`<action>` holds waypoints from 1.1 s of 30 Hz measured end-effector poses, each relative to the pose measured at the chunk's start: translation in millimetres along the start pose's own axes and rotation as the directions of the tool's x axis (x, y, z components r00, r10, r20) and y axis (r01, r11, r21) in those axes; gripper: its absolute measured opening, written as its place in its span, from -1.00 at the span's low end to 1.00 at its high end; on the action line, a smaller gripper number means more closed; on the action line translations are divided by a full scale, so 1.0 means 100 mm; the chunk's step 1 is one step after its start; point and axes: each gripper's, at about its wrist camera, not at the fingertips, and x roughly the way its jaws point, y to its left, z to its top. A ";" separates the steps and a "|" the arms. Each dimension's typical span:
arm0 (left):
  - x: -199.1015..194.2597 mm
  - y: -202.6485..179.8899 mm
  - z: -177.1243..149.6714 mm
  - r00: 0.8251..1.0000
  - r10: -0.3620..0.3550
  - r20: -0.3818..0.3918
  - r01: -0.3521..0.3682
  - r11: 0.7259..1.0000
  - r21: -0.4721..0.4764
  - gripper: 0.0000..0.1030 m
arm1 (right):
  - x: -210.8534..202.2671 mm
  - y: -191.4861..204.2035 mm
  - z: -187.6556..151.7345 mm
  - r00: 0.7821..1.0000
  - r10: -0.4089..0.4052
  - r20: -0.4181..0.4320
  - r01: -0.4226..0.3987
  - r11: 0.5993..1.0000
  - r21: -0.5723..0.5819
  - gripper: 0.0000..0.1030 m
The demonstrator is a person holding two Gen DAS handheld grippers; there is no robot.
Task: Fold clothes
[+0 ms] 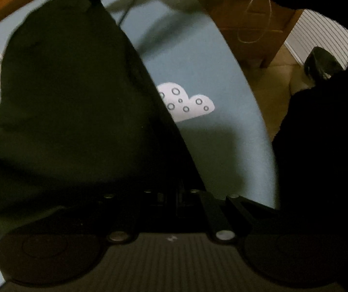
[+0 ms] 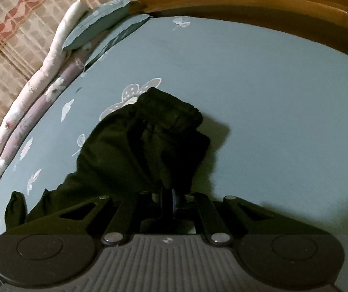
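The right gripper is clenched on one dark garment, its two fingers drawn together with a fold of the cloth pinched between them. From that pinch the garment runs away over the blue bed sheet, its gathered elastic waistband lying farthest out, toward the middle of the bed and over one large white butterfly print. One loose end of the cloth trails off near the bed's left edge. Along that edge lie two folded quilts, and two blue pillows sit at the far left corner beside the wooden bed frame. In the left view the left gripper is buried in the same dark garment, which hangs draped in front of it; whether its fingers are closed cannot be told. One white cloud print shows on the sheet near the bed's right edge.
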 end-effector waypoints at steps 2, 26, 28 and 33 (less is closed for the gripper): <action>0.02 0.06 0.00 1.000 -0.016 0.024 0.017 0.999 -0.050 -0.88 | -0.04 0.05 0.01 1.000 -0.029 0.000 0.029 0.999 -0.038 -0.68; -0.87 1.10 -1.03 0.957 0.209 0.203 0.006 0.683 -0.731 -0.26 | 0.14 1.43 -0.20 0.934 0.220 -0.282 -0.349 0.729 -0.589 0.07; -0.80 1.26 -1.06 0.954 0.205 0.220 0.043 0.632 -0.774 -0.26 | 0.28 1.50 -0.33 0.920 0.204 -0.335 -0.375 0.709 -0.598 0.07; -0.61 1.66 -1.14 0.944 0.199 0.265 0.138 0.491 -0.860 -0.32 | 0.43 1.50 -0.50 0.892 0.214 -0.398 -0.423 0.703 -0.572 0.07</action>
